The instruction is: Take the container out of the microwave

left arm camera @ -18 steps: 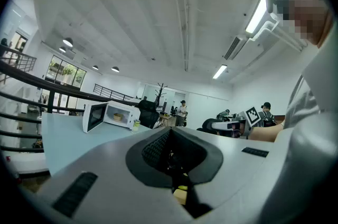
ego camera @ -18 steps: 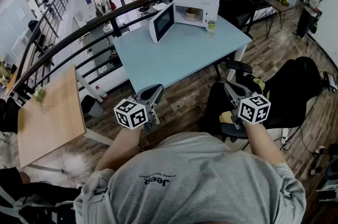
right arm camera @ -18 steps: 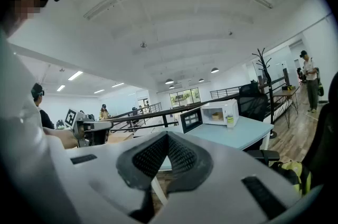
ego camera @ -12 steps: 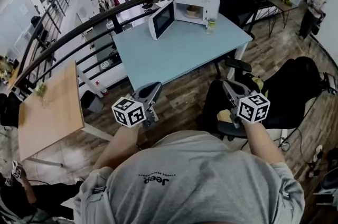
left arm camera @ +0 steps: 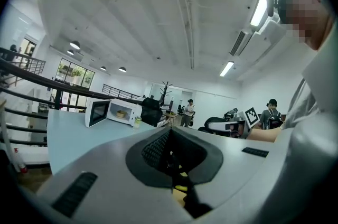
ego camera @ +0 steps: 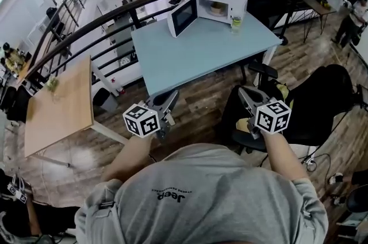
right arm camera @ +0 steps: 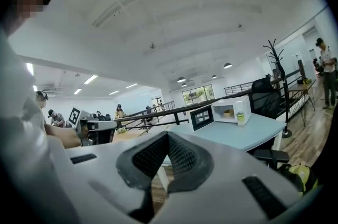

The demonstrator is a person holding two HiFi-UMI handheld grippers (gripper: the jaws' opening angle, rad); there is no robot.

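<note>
A white microwave [ego camera: 223, 2] stands at the far end of the light blue table [ego camera: 195, 56] with its door [ego camera: 183, 16] swung open to the left. Inside sits a small tan container [ego camera: 217, 7]; it also shows in the left gripper view, container [left arm camera: 121, 114], and in the right gripper view, container [right arm camera: 227, 112]. Both grippers are held level in front of my chest, well short of the table. My left gripper [ego camera: 169, 103] has its jaws together on nothing. The right gripper [ego camera: 244, 93] is shut and empty too.
A clear jar with a green lid [ego camera: 236, 21] stands just right of the microwave opening. A black railing [ego camera: 115, 11] runs behind the table. A wooden table [ego camera: 57, 105] is at the left, and black chairs [ego camera: 261, 71] and a dark seat [ego camera: 322, 93] at the right.
The view has shifted: the blue table and microwave now sit a little nearer and further right. Both grippers stay shut at the same height before my chest.
</note>
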